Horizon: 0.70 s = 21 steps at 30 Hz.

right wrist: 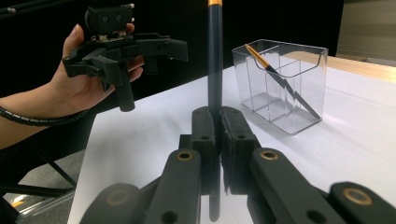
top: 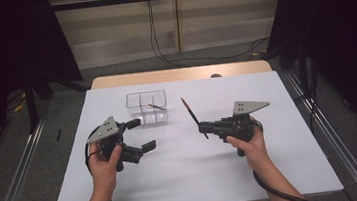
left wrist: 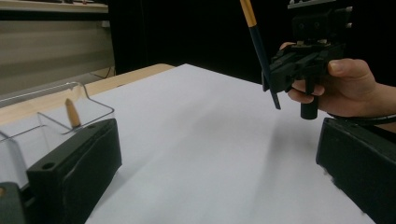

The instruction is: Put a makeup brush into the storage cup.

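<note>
White paper covers the table; at left the left tool hovers with jaws apart beside the clear box, which already holds one pencil. Rightward, the right tool clamps another pencil; it could pivot and miss the compartment.

Matt black plastic on both grippers: left, right, each topped by a dull grey metal plate. Clear glossy plastic box. Smooth dark pencil with orange band. Matt white table, light wood edge.
</note>
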### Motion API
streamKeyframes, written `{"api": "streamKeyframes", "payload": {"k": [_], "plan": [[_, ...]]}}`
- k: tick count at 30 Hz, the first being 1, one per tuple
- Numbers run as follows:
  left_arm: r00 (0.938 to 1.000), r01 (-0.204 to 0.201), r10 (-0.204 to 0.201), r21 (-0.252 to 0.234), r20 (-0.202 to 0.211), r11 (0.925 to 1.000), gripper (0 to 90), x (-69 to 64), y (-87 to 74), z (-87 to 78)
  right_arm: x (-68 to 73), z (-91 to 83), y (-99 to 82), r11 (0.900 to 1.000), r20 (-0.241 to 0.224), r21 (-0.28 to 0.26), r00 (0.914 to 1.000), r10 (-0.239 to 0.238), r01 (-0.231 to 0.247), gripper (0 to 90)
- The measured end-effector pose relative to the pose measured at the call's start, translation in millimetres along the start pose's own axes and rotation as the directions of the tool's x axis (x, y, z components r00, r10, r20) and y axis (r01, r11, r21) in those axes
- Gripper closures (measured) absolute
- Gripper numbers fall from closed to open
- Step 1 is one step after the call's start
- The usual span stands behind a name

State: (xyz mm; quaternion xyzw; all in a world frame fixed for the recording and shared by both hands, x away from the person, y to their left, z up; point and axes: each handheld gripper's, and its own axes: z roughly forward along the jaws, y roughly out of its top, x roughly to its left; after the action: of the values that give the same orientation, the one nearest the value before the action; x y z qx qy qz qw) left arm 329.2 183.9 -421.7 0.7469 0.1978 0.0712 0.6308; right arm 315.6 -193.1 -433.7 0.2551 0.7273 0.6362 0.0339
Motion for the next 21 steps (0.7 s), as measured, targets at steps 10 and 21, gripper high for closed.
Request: {"api": "streamKeyframes", "payload": {"k": [10,21], "plan": [[0.9995,0.017,-0.016,-0.024,0.026,0.9996,0.0,-2.0,6.1,18.7,1.7,2.3,-1.5,0.9999,-0.011,0.007,0.9999,-0.007,0.007,84.9],[0.9980,0.040,-0.038,-0.039,0.050,0.9985,0.0,-5.3,15.0,35.1,4.3,6.0,-2.7,0.9999,-0.024,0.010,0.9996,-0.012,0.012,84.9]]}}
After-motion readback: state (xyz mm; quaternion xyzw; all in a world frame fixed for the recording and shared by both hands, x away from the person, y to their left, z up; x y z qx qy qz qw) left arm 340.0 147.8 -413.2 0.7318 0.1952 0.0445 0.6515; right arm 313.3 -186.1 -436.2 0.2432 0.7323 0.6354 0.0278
